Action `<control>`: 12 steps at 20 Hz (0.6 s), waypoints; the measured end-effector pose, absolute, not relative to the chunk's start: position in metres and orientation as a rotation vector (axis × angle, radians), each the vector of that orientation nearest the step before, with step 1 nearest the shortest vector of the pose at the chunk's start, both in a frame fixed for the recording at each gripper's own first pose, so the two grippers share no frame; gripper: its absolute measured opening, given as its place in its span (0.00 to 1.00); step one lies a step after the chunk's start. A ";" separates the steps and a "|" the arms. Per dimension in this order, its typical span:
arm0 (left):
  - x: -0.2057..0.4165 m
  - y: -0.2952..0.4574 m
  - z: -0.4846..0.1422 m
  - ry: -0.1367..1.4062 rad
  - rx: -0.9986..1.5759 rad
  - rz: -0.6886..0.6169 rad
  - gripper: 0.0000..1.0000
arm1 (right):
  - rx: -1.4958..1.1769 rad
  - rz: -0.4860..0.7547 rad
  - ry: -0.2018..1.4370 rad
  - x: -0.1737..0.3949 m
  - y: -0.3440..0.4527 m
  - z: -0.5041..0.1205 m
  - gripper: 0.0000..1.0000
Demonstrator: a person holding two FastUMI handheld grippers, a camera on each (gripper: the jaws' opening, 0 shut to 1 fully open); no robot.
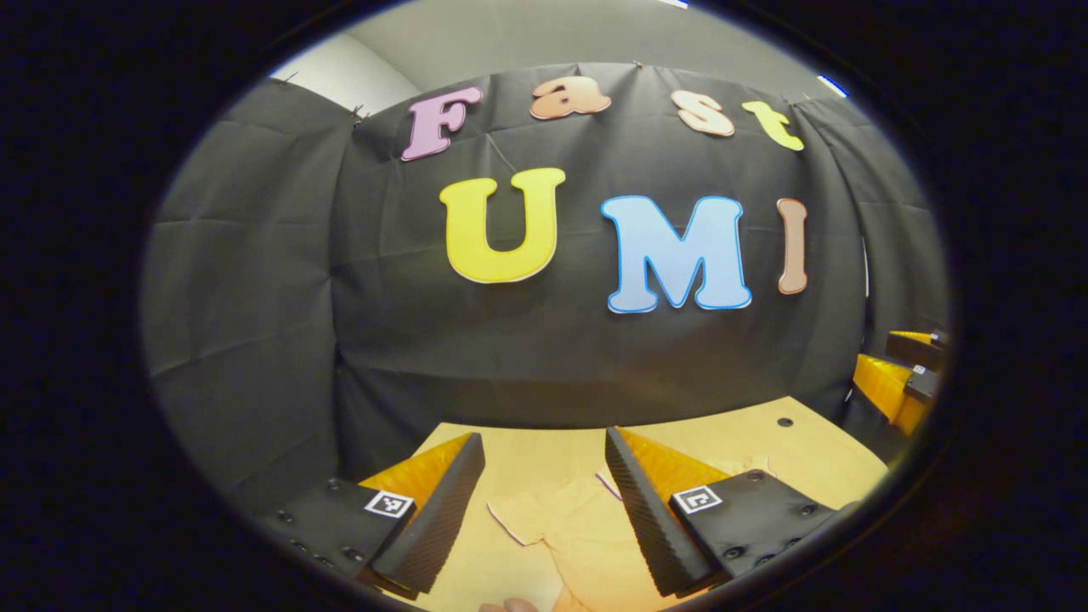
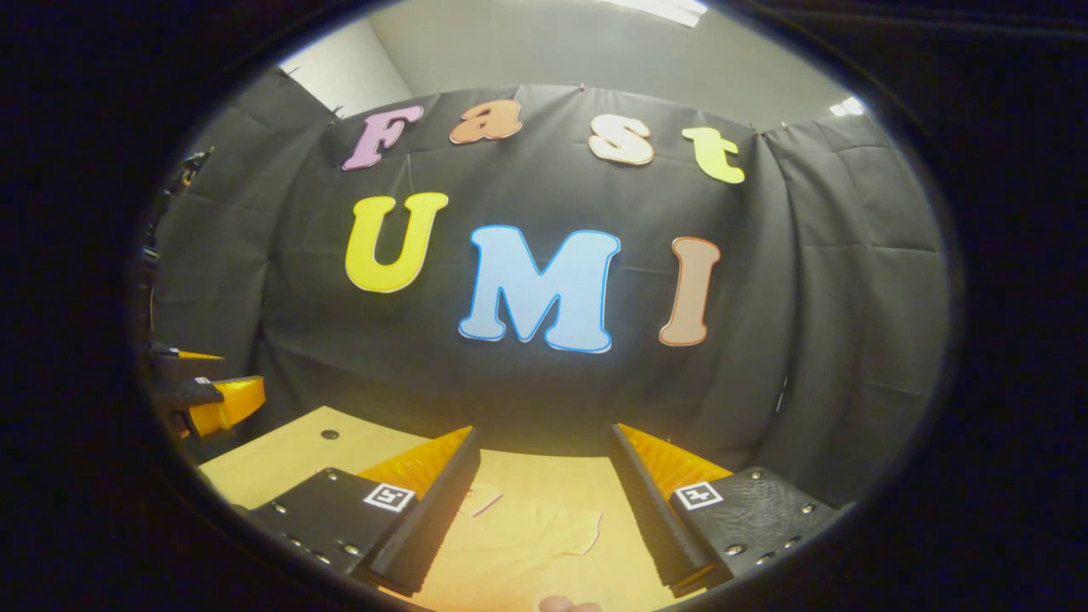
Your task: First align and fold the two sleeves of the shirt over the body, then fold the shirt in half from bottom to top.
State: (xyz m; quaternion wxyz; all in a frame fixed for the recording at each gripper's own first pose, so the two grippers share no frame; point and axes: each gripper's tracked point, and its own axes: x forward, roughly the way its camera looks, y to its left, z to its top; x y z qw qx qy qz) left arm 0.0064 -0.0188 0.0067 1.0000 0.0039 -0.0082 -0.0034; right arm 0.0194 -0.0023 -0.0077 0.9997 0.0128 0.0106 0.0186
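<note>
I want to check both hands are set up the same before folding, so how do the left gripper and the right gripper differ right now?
The left gripper hangs over a sleeve of the shirt with its edge showing plainly; the right gripper hangs over a paler, flatter part of the shirt. The left gripper sits toward the table's left side, the right gripper toward its right. Both are open, above the shirt, and grip nothing.

I see the shirt (image 1: 557, 527) flat on the table (image 1: 816, 459) — booth wall (image 1: 544, 357) behind, my grippers apart above.
</note>
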 end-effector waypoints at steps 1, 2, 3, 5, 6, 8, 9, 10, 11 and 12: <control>0.007 -0.019 0.008 -0.018 0.010 -0.009 0.94 | 0.029 0.038 0.030 0.022 -0.003 -0.010 0.96; 0.007 -0.021 0.008 -0.019 0.013 -0.012 0.94 | 0.034 0.039 0.034 0.020 -0.002 -0.011 0.95; 0.008 -0.022 0.009 -0.019 0.015 -0.015 0.94 | 0.038 0.038 0.035 0.020 -0.003 -0.012 0.96; 0.007 -0.023 0.008 -0.018 0.015 -0.017 0.94 | 0.041 0.035 0.040 0.020 -0.004 -0.014 0.96; 0.007 -0.024 0.009 -0.018 0.014 -0.017 0.94 | 0.042 0.035 0.043 0.020 -0.004 -0.016 0.96; 0.006 -0.024 0.007 -0.017 0.012 -0.019 0.94 | 0.042 0.036 0.062 0.027 -0.006 -0.024 0.95; 0.005 -0.024 0.008 -0.018 0.012 -0.018 0.95 | 0.040 0.032 0.081 0.030 -0.008 -0.034 0.95; 0.004 -0.025 0.008 -0.017 0.012 -0.020 0.94 | 0.041 0.025 0.109 0.037 -0.012 -0.044 0.95; 0.003 -0.026 0.007 -0.016 0.013 -0.020 0.95 | 0.051 0.023 0.141 0.045 -0.016 -0.058 0.95; 0.002 -0.026 0.008 -0.016 0.014 -0.019 0.95 | 0.068 0.022 0.175 0.056 -0.020 -0.071 0.95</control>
